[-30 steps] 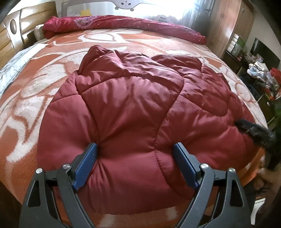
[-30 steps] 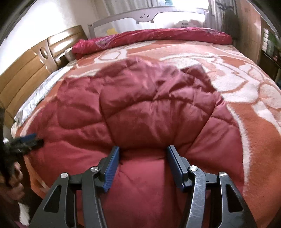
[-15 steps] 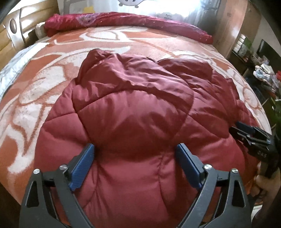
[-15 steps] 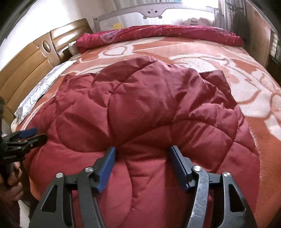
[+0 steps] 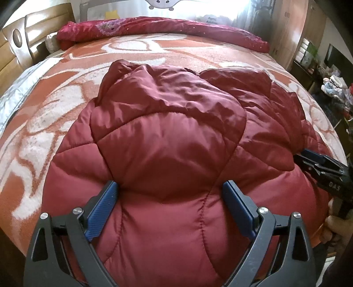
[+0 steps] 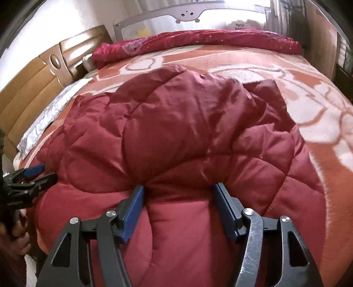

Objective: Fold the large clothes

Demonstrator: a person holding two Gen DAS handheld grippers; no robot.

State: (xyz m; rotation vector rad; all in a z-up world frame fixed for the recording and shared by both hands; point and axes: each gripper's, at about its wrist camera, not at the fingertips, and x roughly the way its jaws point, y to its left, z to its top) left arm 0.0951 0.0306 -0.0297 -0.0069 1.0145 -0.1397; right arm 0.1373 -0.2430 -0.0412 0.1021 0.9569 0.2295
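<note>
On the bed (image 5: 136,55) lies the red coat (image 5: 167,141), bunched near the edge. Both tongs, left (image 5: 169,198) and right (image 6: 179,203), stand wide around puffy folds; the slippery padding may slide out.

Counting 1 quilted red jacket (image 5: 167,154) lying on 1 bed w/ orange-white patterned blanket (image 5: 55,114). Showing 2 grippers: left gripper (image 5: 169,192) and right gripper (image 6: 178,194), each w/ 2 blue fingers (image 5: 103,203), so 4 pads total, all spreading wide w/ puffy fabric bulging between. Lying at far side: 1 rolled dark-red quilt (image 6: 198,42). Standing behind: 1 wooden headboard (image 6: 37,84), 1 grey bed rail (image 6: 189,15). Clutter at right: not countable.
</note>
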